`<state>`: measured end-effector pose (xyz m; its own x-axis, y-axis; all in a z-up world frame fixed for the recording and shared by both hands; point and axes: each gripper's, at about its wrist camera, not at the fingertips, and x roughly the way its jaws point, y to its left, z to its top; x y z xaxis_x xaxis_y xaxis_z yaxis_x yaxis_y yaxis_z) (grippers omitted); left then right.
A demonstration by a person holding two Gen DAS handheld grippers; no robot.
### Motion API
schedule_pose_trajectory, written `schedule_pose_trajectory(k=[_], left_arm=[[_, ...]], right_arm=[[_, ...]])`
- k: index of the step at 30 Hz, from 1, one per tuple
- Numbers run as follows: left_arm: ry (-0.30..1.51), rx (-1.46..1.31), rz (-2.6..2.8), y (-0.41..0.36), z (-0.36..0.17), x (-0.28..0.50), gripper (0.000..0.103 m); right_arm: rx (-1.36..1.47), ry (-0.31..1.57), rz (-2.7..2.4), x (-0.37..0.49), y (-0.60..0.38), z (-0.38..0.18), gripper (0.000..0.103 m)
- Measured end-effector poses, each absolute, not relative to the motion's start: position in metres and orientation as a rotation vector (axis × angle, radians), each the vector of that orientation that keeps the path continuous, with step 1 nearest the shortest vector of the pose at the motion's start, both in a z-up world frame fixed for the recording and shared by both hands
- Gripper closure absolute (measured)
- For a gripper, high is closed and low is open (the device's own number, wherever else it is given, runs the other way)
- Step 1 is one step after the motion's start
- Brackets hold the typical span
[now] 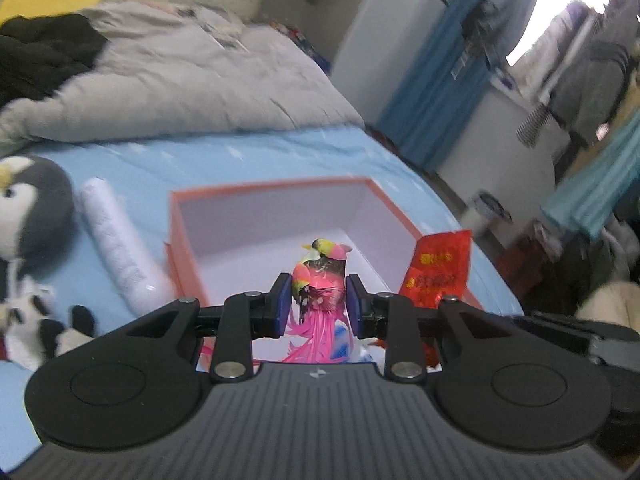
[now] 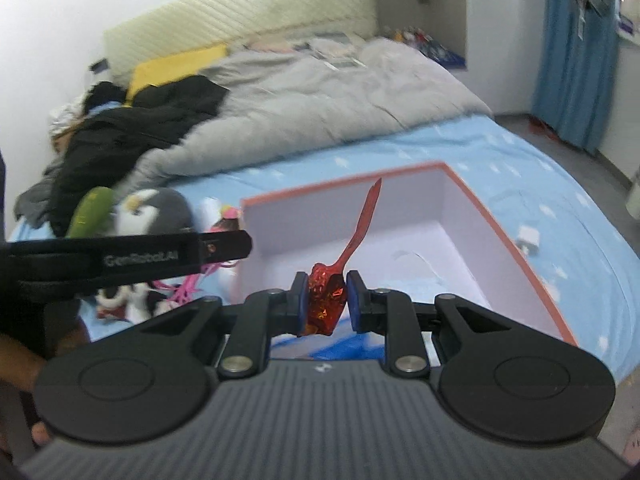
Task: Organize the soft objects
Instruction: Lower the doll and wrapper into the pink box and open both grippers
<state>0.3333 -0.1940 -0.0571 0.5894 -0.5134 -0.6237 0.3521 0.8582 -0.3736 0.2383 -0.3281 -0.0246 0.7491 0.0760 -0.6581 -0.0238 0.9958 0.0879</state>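
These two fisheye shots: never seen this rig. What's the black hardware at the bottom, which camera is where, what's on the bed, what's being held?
No robot here: a person holds one two-finger gripper in each hand, and each gripper carries a camera looking forward along its fingers. The black hardware is the gripper itself.

In the left wrist view, the left gripper is shut on a pink feathered toy. In the right wrist view, the right gripper is shut on a red foil packet.

Both hover by an open orange box with a white interior, on a bed with a blue sheet. Also there: a penguin plush, a white roll and a grey duvet.
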Motion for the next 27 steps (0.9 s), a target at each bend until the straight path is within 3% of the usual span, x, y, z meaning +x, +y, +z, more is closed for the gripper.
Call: schedule_pose_trajectory(k=[13,16,19,27], left_arm=[[0.949,-0.17,-0.535,-0.233,-0.117,0.37,0.07],[0.945,-0.168,-0.538,-0.231,-0.116,0.371,0.066],[0.949,-0.168,-0.53,-0.23,-0.115,0.368,0.057],[0.871,-0.148,-0.535,-0.221,-0.081,0.339,0.056]], right_arm=[[0.169,0.942,-0.059,0.259,-0.376,-0.092,0.079],[0.205,0.948,-0.042,0.259,-0.379,-0.097,0.079],[0.231,0.968,-0.041,0.26,-0.382,-0.1,0.075],[0.245,0.913,-0.054,0.244,-0.381,-0.08,0.074]])
